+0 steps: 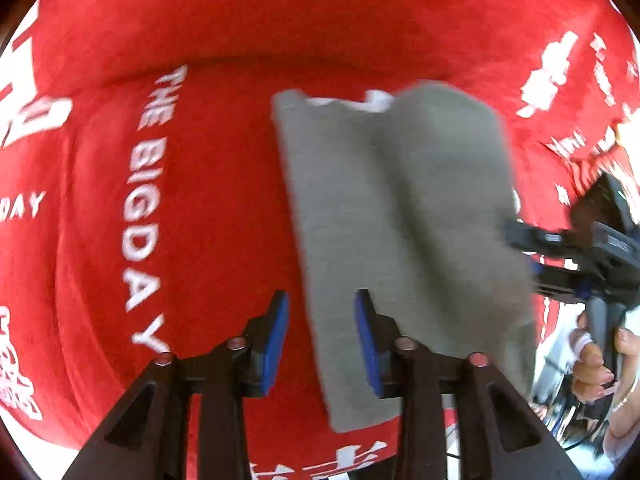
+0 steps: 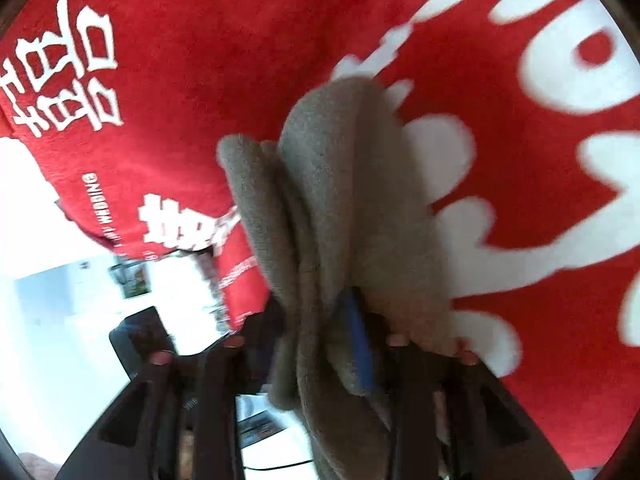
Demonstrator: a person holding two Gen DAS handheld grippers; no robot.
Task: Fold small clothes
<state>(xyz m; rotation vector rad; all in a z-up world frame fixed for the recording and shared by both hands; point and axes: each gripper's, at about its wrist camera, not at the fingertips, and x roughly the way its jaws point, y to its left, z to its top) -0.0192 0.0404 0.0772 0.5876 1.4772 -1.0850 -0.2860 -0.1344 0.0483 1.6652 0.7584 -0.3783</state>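
The grey garment (image 1: 404, 216), soft, light and limp, lies folded on the red-covered worktop (image 1: 216, 208). The left hand-held gripper (image 1: 322, 340) stands part-open and empty beside its near edge. Its layers drape between the right hand-held gripper (image 2: 320, 344) jaws, grip indeterminate; a doubled edge looks the best hold.

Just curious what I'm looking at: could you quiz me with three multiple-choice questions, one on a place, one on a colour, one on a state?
1. The grey garment lies over: A a red printed cloth, B bare wood, C a sink.
2. The pads of the left gripper are: A green, B blue, C white.
3. The left gripper is: A shut on a sock, B out of view, C open.
A: red cloth surrounds it. B: blue shows on both. C: its fingers stand apart.
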